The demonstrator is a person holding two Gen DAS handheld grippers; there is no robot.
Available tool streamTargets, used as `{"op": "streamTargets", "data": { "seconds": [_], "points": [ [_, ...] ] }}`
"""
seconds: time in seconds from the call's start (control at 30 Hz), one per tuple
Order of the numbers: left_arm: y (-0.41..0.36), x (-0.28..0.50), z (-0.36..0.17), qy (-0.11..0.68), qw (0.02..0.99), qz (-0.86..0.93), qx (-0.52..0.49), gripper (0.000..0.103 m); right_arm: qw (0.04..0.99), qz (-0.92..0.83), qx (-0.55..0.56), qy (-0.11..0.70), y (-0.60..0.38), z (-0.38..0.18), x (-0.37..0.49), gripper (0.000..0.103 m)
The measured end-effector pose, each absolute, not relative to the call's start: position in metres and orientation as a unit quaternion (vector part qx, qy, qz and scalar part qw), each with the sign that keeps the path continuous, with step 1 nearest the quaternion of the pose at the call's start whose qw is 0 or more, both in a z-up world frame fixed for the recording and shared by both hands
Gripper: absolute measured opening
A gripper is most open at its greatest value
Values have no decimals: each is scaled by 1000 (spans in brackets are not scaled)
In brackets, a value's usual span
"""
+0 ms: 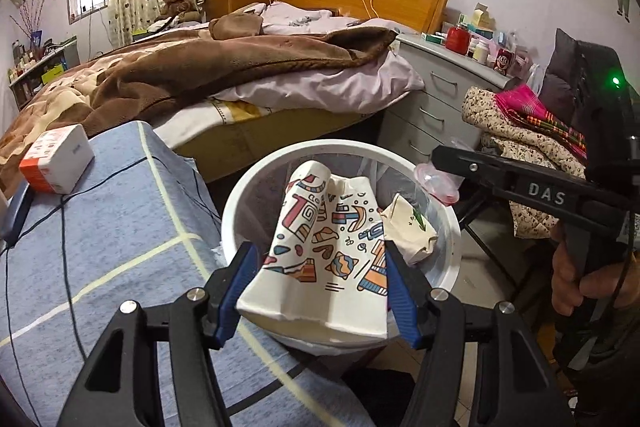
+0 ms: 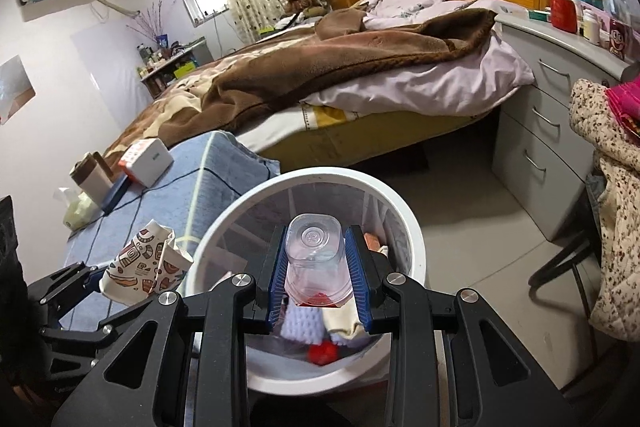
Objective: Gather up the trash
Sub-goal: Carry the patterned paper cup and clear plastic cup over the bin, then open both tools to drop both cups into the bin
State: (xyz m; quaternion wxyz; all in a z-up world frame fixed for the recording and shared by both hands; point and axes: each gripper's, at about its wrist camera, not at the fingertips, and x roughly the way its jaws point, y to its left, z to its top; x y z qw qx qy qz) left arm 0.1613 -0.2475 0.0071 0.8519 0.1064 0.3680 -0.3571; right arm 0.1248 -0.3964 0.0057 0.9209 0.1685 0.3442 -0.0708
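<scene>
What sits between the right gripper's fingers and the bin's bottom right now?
The right gripper is shut on a clear plastic cup, held over the white trash bin. In the right wrist view, trash lies below it: crumpled paper and something red.

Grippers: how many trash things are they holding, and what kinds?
Crushed paper cups: 1, the patterned paper cup in the left gripper.
Clear plastic cups: 1, the plastic cup in the right gripper.
Total: 2, both over the white bin.
</scene>
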Motion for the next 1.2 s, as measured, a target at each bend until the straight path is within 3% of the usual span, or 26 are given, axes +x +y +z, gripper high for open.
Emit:
{"op": "streamTargets", "data": {
  "seconds": [0.5, 0.53, 0.57, 0.63, 1.2],
  "points": [
    [-257, 167, -2, 375, 851, -356, 97, 76, 910, -75, 144, 381, -404, -10, 142, 32],
    [-256, 167, -1, 376, 851, -353, 95, 78, 910, -73, 146, 382, -404, -10, 141, 40],
    [-255, 168, -1, 377, 852, -351, 93, 79, 910, -72, 147, 382, -404, -10, 142, 54],
    [-253, 169, -1, 378, 852, -350, 88, 79, 912, -77, 146, 376, -403, -9, 140, 65],
    [-234, 162, -1, 378, 858, -340, 77, 80, 922, -73, 159, 344, -393, -4, 126, 65]
  ]
}}
